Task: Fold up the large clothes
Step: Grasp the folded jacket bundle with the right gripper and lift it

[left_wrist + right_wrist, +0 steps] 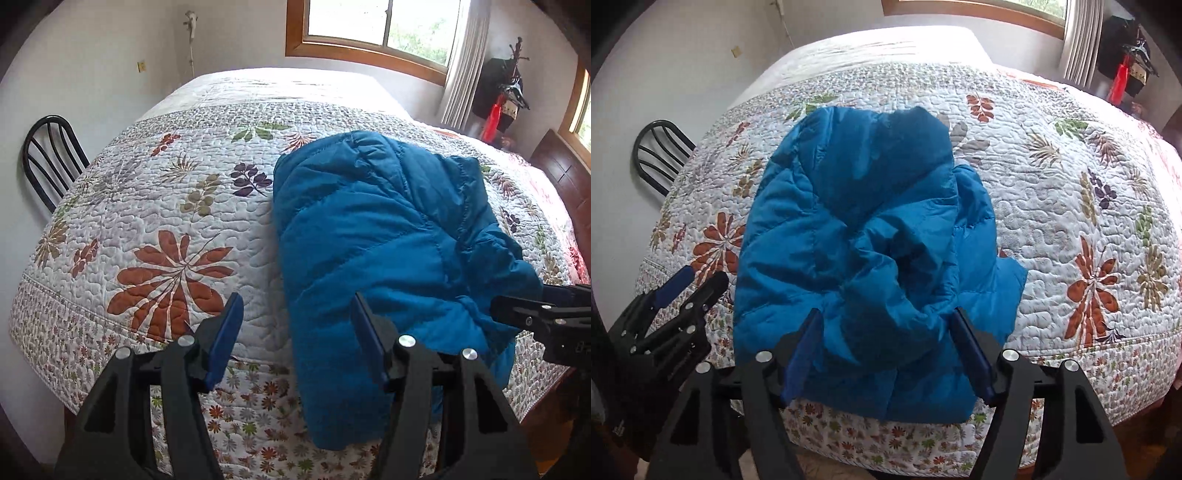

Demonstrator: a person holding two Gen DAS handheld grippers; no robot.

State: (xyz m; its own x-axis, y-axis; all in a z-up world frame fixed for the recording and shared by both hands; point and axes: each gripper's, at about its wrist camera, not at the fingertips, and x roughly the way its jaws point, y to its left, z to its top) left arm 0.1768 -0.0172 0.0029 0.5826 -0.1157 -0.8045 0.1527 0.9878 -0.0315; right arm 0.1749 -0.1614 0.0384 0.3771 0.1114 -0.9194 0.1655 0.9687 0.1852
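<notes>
A blue puffer jacket (388, 236) lies folded in a thick bundle on the floral quilt, its near end hanging over the bed's front edge; it fills the middle of the right wrist view (857, 236). My left gripper (295, 332) is open and empty, at the jacket's left edge above the bed's front edge. My right gripper (886, 350) is open, its two fingers standing either side of the jacket's near end without closing on it. The right gripper shows at the right edge of the left wrist view (546, 306); the left gripper shows at the lower left of the right wrist view (690, 288).
The bed carries a white quilt with leaf prints (177, 229). A black metal chair (51, 155) stands by the bed's left side. A dark wooden headboard (565, 177) is at the right. A window (376, 33) and a coat stand (506, 92) are behind.
</notes>
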